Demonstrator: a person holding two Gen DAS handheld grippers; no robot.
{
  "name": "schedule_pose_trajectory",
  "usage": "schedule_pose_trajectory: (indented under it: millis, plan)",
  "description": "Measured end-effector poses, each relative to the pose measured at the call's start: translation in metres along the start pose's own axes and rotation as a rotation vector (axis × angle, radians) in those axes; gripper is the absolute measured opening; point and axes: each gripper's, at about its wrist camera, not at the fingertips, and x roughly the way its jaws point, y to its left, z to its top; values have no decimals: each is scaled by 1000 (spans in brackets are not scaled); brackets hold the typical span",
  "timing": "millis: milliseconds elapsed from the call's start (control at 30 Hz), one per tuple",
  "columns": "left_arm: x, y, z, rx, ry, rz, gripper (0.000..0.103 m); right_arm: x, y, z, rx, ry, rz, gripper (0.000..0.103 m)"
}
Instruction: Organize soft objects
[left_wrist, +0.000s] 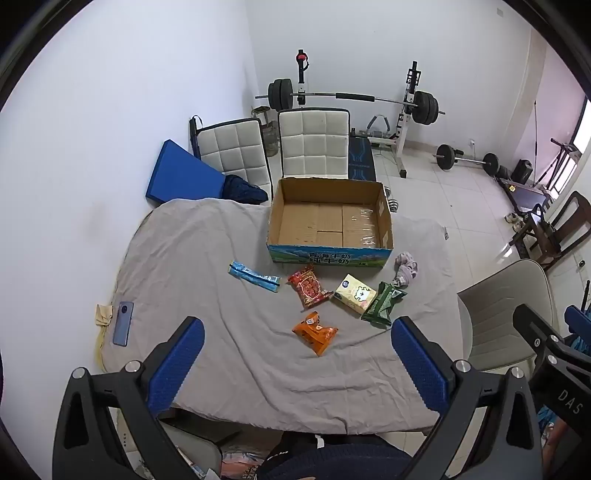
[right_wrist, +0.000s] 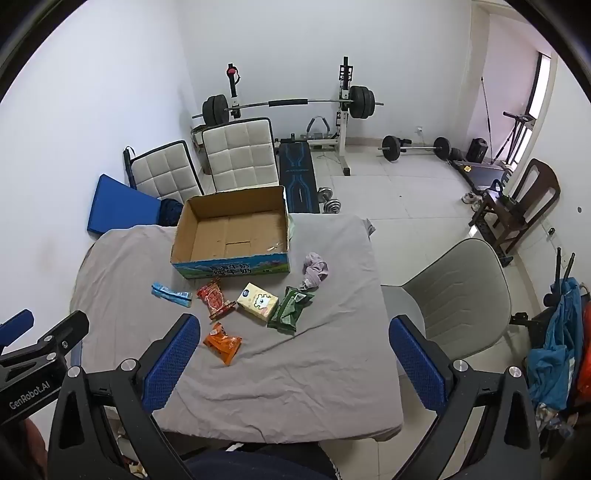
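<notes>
An open, empty cardboard box (left_wrist: 328, 225) (right_wrist: 232, 230) stands at the far side of a table covered by a grey cloth (left_wrist: 207, 280) (right_wrist: 314, 362). In front of it lie a blue packet (left_wrist: 254, 276) (right_wrist: 171, 294), a red snack bag (left_wrist: 309, 287) (right_wrist: 215, 299), an orange snack bag (left_wrist: 315, 332) (right_wrist: 222, 343), a yellow tissue pack (left_wrist: 355, 294) (right_wrist: 257, 304), a green wipes pack (left_wrist: 383, 304) (right_wrist: 290, 308) and a crumpled pinkish cloth (left_wrist: 406, 272) (right_wrist: 315, 271). My left gripper (left_wrist: 297, 354) and right gripper (right_wrist: 291, 350) are both open and empty, held high above the table's near edge.
A phone (left_wrist: 123, 323) and a tan cloth (left_wrist: 103, 314) lie at the table's left edge. Two white padded chairs (left_wrist: 314, 142) and a blue mat (left_wrist: 181, 177) stand behind the table, a grey chair (right_wrist: 454, 295) at its right. Weight bench and barbells sit farther back.
</notes>
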Motion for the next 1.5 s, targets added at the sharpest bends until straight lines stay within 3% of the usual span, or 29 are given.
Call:
schedule_pose_trajectory:
  millis: [1500]
  plan:
    - [-7,-3,15,-12,-30,-14,103,-4,5,5,6,-46,-37,103]
